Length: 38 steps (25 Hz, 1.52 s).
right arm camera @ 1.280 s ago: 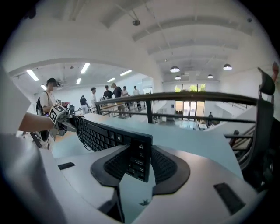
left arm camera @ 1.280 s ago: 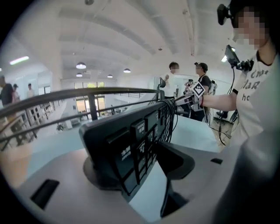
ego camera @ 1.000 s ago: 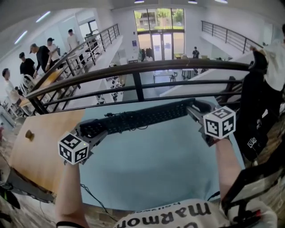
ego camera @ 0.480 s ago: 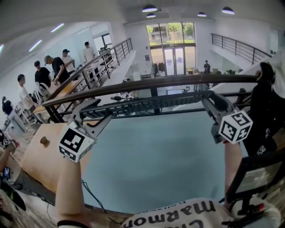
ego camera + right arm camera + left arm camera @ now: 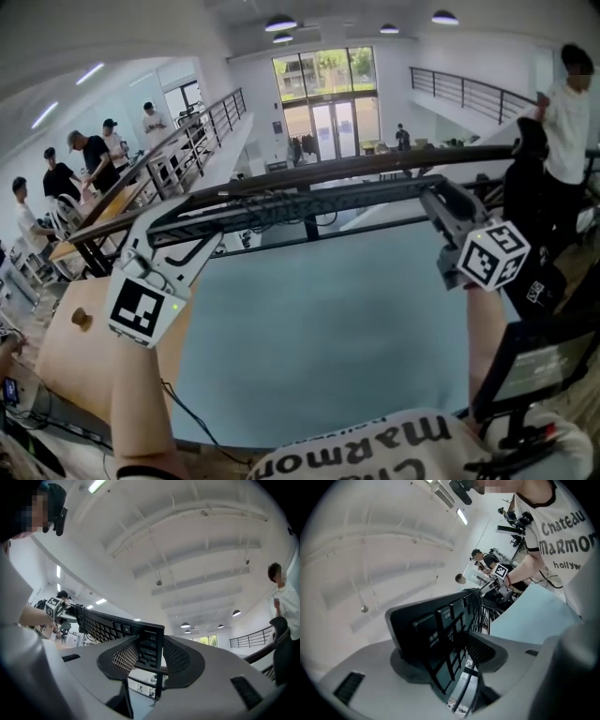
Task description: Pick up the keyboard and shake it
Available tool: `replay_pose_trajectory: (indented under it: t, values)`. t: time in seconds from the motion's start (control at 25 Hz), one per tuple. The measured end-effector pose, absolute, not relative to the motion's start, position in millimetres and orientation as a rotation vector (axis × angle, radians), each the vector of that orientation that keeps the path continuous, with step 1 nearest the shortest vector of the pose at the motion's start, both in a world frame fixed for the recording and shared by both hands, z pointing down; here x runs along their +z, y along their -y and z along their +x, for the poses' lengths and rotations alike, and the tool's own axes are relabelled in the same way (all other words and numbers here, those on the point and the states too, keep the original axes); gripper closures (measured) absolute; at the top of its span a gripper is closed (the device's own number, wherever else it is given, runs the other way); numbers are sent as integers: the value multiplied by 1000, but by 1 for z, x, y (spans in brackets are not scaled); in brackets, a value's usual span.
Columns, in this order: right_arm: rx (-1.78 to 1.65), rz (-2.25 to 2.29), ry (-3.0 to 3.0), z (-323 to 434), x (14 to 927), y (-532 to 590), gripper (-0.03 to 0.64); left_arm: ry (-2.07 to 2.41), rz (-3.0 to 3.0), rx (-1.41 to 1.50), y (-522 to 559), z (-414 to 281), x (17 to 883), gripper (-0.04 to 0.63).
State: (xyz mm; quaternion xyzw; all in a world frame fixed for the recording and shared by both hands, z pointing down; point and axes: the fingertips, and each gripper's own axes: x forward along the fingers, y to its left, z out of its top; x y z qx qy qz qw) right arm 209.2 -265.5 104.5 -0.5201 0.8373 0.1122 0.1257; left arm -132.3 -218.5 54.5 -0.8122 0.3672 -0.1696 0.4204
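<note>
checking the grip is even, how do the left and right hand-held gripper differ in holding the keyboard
The left hand-held gripper clamps the keyboard at its left end, the right hand-held gripper at its right end. In the head view the left one sits lower than the right one. The left gripper view shows one pad beside the keyboard, the right gripper view both pads. Both are shut on it, holding it in the air.

White hall with railings [image 5: 459, 89], glass doors [image 5: 323, 117], ceiling lights [image 5: 280, 22].

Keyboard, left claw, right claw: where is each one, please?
keyboard [image 5: 110, 629], right gripper view, key rows.
left claw [image 5: 450, 654], left gripper view, midway between fingertips.
right claw [image 5: 152, 658], right gripper view, midway between fingertips.
</note>
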Motion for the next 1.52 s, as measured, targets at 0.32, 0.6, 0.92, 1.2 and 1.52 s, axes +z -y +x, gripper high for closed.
replay_pose_trajectory:
  t: [0.32,0.6,0.92,1.2,1.52]
  values:
    - [335,-1549,-2406,178,116,235,456,-883,-1996,-379,200,-164,60,359]
    - [285,-1576,-2385,195,119,230,456,-863,-1960,-377,195,-147,60,357]
    - [401,-1561,-2406,196,101,225,456,-892,-2041,-295,197,-151,67,373]
    - [515,-1551,-2402,201,86,223,456,-926,-2015,-209,198,-149,67,379]
    - [598,-1540,-2352,213,62,212,446,-966,-2057,-108,197,-145,64,379]
